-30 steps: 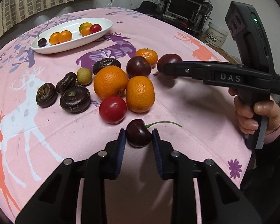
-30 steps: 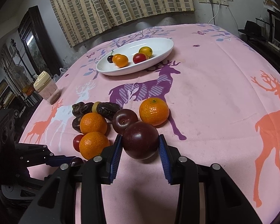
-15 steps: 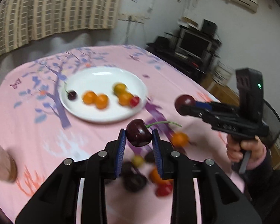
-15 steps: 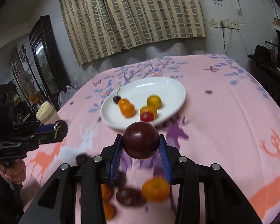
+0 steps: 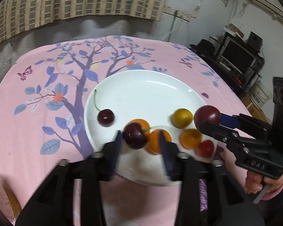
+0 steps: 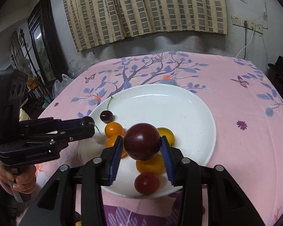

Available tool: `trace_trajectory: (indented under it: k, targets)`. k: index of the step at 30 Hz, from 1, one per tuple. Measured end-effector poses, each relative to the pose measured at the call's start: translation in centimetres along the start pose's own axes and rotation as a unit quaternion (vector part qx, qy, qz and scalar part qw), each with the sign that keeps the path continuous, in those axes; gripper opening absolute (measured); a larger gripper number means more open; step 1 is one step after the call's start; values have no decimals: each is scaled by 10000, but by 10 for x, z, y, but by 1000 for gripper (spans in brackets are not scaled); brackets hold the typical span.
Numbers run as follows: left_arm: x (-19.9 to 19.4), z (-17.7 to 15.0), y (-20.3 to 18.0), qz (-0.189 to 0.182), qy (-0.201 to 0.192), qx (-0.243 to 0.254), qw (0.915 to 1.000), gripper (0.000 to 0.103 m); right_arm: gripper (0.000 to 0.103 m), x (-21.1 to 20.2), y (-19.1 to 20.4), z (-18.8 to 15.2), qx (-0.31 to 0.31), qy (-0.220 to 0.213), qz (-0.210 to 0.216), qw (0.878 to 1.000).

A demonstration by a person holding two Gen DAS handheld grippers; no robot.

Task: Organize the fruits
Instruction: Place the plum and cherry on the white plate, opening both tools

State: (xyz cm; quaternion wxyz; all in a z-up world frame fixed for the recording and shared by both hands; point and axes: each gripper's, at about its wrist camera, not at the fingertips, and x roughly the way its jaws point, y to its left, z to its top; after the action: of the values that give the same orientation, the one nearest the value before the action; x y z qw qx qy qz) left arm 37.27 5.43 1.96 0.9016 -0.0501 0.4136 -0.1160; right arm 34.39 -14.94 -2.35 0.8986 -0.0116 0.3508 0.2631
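Beneath both hand-held grippers lies a bench under a pink cloth [image 5: 37, 150] printed with a blue-leafed tree, butterflies and deer, and on it a white plate [image 5: 141, 90]. Beyond the plate hangs a striped, checked curtain [image 6: 141, 9] on a grey wall with sockets and cables; a dark-framed cabinet [image 6: 45, 43] stands off to the left hand-held gripper's side, a shelf with a monitor [image 5: 235, 56] past the right one. The left hand-held gripper [image 5: 140, 141] has its fingers spread wider than the dark cherry [image 5: 135, 136] between them; blur hides whether either pad touches it. The right hand-held gripper [image 6: 142, 148] is clamped on a dark red plum [image 6: 142, 141], over the plate's near half. On the plate sit a stemmed cherry [image 5: 106, 117], a yellow fruit [image 5: 182, 117], small orange fruits [image 5: 191, 138] and a red tomato [image 6: 147, 182]. Gripper fingers cover parts of the orange fruits, and the plate's near rim is cut off behind the gripper bodies.
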Motion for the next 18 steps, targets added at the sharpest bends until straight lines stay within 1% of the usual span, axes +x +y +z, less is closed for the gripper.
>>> trace_trajectory:
  k: [1, 2, 4, 6, 8, 11, 13, 16, 18]
  targets:
    - [-2, 0, 2, 82, -43, -61, 9999, 72, 56, -5, 1, -1, 3, -54, 38, 10000]
    - [-7, -2, 4, 106, -121, -107, 9998, 78, 57, -11, 2, -1, -17, -103, 79, 9999]
    - [-20, -6, 5, 73, -185, -115, 9997, 79, 58, -30, 6, -3, -136, -260, 75, 9995]
    - [-36, -15, 5, 51, -222, -157, 9996, 82, 62, -51, 7, -8, -188, -432, 50, 9989]
    - [-53, -28, 6, 99, -336, -235, 9991, 92, 63, -71, 6, -18, -174, -525, 40, 9985]
    - [-77, -59, 5, 289, -509, -285, 9979, 96, 64, -87, 3, -43, -227, -533, -141, 9982]
    - [-86, -80, 6, 359, -543, -341, 9973, 97, 64, -94, -1, -68, -236, -405, -294, 9985]
    - [-92, -108, 15, 348, -479, -515, 9969, 97, 64, -96, -10, -104, -17, -195, -334, 9993]
    - [-90, -121, 22, 398, -333, -667, 9964, 97, 64, -98, -17, -122, 258, -29, -400, 9989]
